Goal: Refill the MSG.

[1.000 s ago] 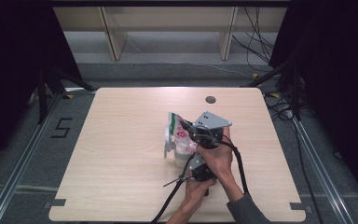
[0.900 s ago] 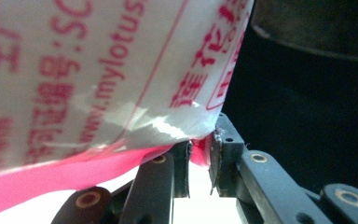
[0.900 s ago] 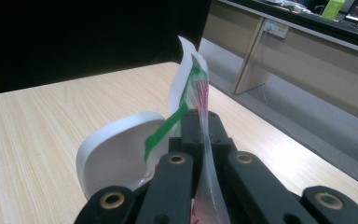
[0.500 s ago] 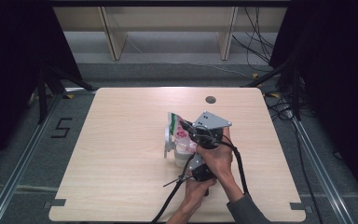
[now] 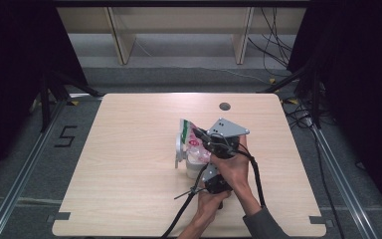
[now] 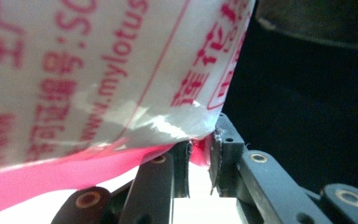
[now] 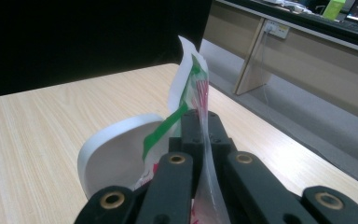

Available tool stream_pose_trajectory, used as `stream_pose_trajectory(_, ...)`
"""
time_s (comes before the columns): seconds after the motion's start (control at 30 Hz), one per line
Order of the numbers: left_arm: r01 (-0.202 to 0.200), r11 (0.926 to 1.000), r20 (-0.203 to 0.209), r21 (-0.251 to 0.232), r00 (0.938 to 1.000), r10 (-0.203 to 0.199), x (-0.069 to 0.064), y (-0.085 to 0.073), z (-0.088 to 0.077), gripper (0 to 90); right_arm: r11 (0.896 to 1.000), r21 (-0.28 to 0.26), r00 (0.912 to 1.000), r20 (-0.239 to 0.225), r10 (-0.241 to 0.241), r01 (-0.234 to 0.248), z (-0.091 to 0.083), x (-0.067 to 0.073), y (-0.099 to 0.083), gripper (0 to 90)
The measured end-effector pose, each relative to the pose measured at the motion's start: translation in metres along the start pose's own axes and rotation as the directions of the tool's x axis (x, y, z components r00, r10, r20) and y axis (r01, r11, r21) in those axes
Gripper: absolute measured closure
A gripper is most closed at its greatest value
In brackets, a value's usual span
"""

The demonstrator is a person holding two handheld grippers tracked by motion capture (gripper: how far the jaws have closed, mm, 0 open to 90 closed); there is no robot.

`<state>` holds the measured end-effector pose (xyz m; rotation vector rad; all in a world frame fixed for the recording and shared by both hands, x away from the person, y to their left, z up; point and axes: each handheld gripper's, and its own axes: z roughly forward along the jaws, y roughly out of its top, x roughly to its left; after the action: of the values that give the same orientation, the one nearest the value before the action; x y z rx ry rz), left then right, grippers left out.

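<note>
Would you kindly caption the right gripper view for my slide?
Right gripper pinches a printed plastic bag upright beside a white bowl on the wooden table.

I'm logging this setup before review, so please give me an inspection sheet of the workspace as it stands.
Surface: light wooden table, with a round dark grommet hole near the far edge.
Job's things: printed plastic bag with red and green lettering, held up over a white cup with a handle.
Clutter: nothing seen.
Grippers: left tool shut on the bag's pink edge; right tool shut on the bag's clear film.
Cables: black cable trails from the tools toward the person; loose cables lie on the floor behind the table.
Surroundings: wooden shelf legs behind, dark curtains at both sides, floor marking "5".
</note>
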<state>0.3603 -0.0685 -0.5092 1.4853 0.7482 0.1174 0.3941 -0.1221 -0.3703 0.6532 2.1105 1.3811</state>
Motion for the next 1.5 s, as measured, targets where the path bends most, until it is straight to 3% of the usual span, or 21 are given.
stream_pose_trajectory(0.03, 0.004, 1.0, 0.007, -0.007, 1.0, -0.004, 0.0001, -0.0004, 0.0005, 79.3, 1.0, 0.006, 0.9998, 0.002, 0.018, -0.018, -0.0004, 0.0006, 0.0, 90.0)
stream_pose_trajectory(0.33, 0.005, 0.9997, 0.021, -0.022, 0.9998, -0.005, 0.0004, -0.0014, 0.0015, 79.3, 1.0, 0.013, 0.9998, 0.0, 0.018, -0.018, 0.0007, 0.0011, -0.001, 90.0)
stream_pose_trajectory(0.4, -0.015, 0.9999, 0.021, -0.008, 0.9997, 0.015, 0.0019, -0.0006, 0.0005, 79.3, 1.0, -0.003, 1.0, 0.008, -0.005, 0.005, -0.0016, -0.0012, 0.0008, 90.0)
stream_pose_trajectory(0.43, -0.016, 0.9998, 0.019, -0.008, 0.9997, 0.016, 0.0021, -0.0004, 0.0005, 79.3, 1.0, -0.006, 0.9999, 0.007, 0.012, -0.012, -0.0022, 0.0001, 0.0012, 90.0)
stream_pose_trajectory(0.5, -0.001, 0.9998, 0.022, -0.019, 0.9998, 0.001, 0.0008, -0.0011, 0.0014, 79.3, 1.0, 0.005, 0.9998, -0.01, 0.017, -0.017, -0.0019, 0.0007, 0.0012, 90.0)
stream_pose_trajectory(0.53, 0.014, 0.9996, 0.018, -0.025, 0.9998, -0.013, -0.0004, -0.0017, 0.0014, 79.3, 1.0, -0.001, 1.0, 0.002, -0.005, 0.005, -0.0002, -0.0001, 0.0002, 90.0)
stream_pose_trajectory(0.77, -0.017, 0.9999, 0.019, -0.004, 0.9997, 0.017, 0.0022, -0.0002, 0.0005, 79.3, 1.0, -0.003, 0.9999, 0.006, 0.015, -0.015, -0.0025, -0.0004, 0.0012, 90.0)
stream_pose_trajectory(0.87, 0.02, 0.9995, 0.015, -0.024, 0.9997, -0.02, 0.0002, -0.0019, 0.0021, 79.3, 1.0, 0.011, 0.9999, 0.007, 0.01, -0.01, 0.0003, 0.0006, -0.0008, 90.0)
stream_pose_trajectory(0.93, 0.014, 0.9997, 0.017, -0.018, 0.9998, -0.014, 0.0012, -0.0018, 0.0013, 79.3, 1.0, 0.009, 1.0, 0.008, -0.004, 0.004, 0.0028, 0.001, -0.0021, 90.0)
stream_pose_trajectory(1.0, -0.006, 1.0, 0.019, -0.006, 0.9998, 0.006, 0.0028, -0.0005, 0.0003, 79.3, 1.0, 0.005, 0.9998, -0.013, 0.012, -0.012, 0.0018, 0.0018, -0.0009, 90.0)
stream_pose_trajectory(1.03, -0.006, 1.0, 0.02, -0.005, 0.9998, 0.006, 0.0029, 0.0, 0.0004, 79.2, 1.0, -0.005, 1.0, 0.007, 0.004, -0.004, 0.0007, 0.0019, -0.0001, 90.0)
stream_pose_trajectory(1.13, 0.026, 0.9993, 0.017, -0.026, 0.9995, -0.026, 0.0009, -0.0011, 0.0021, 79.3, 1.0, 0.01, 1.0, 0.004, 0.006, -0.006, 0.0028, 0.0023, -0.0017, 90.0)
stream_pose_trajectory(1.23, 0.015, 0.9997, 0.017, -0.02, 0.9998, -0.014, 0.0013, -0.0011, 0.0011, 79.2, 1.0, 0.007, 0.9999, -0.012, 0.002, -0.002, 0.0033, 0.0013, -0.0017, 90.0)
stream_pose_trajectory(1.47, 0.017, 0.9997, 0.02, -0.017, 0.9997, -0.016, 0.0017, -0.0004, 0.0014, 79.3, 1.0, 0.008, 1.0, 0.003, -0.008, 0.008, 0.0031, 0.0007, -0.0016, 90.0)
stream_pose_trajectory(1.5, 0.018, 0.9996, 0.019, -0.022, 0.9997, -0.017, 0.0013, -0.0002, 0.0011, 79.3, 1.0, 0.013, 0.9999, -0.007, 0.015, -0.015, 0.0019, 0.0019, -0.0012, 90.0)
